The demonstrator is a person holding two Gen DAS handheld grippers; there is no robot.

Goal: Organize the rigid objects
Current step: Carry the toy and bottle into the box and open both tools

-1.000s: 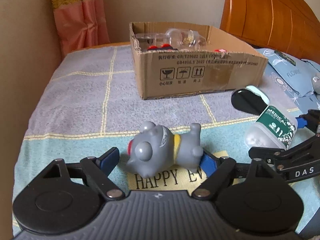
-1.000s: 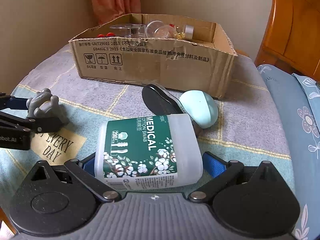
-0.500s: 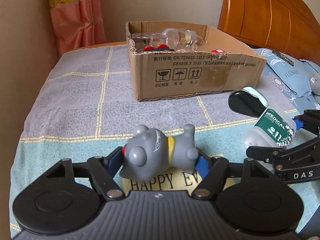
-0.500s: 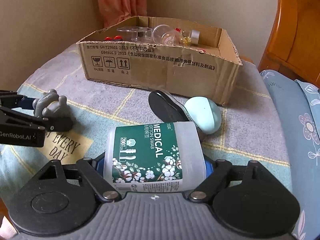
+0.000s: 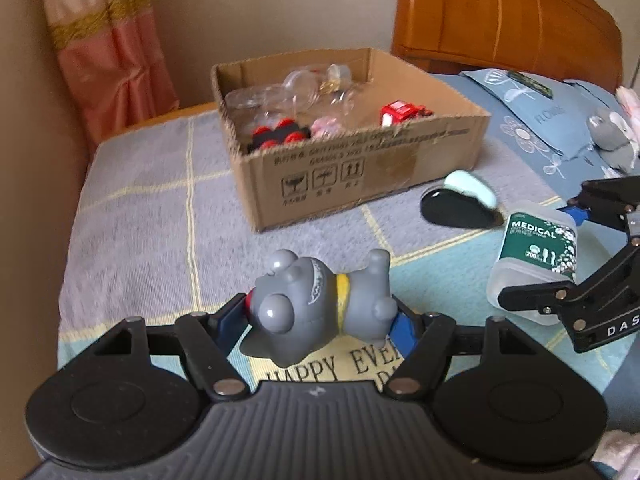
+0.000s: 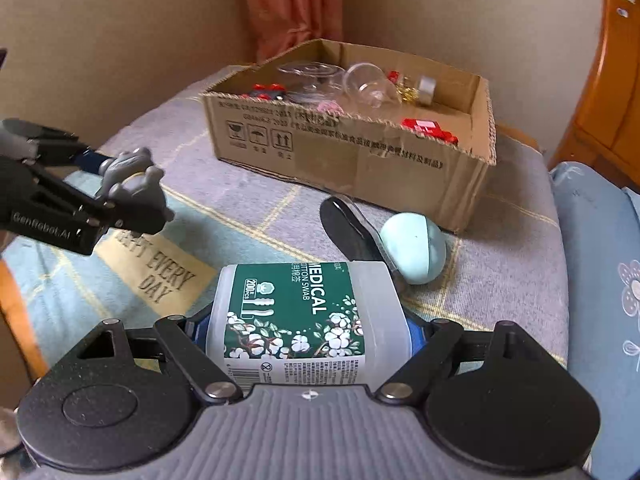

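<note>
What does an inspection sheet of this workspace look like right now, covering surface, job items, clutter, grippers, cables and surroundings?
Surface: checked bedspread with a printed patch.
Job's things: grey toy dog; cotton swab tub; cardboard box holding clear containers and red toys; mint and black case open in front of the box.
Clutter: nothing seen.
Grippers: left gripper shut on the toy dog; right gripper shut on the swab tub.
Cables: nothing seen.
Surroundings: wooden headboard, pink curtain, blue pillow.
</note>
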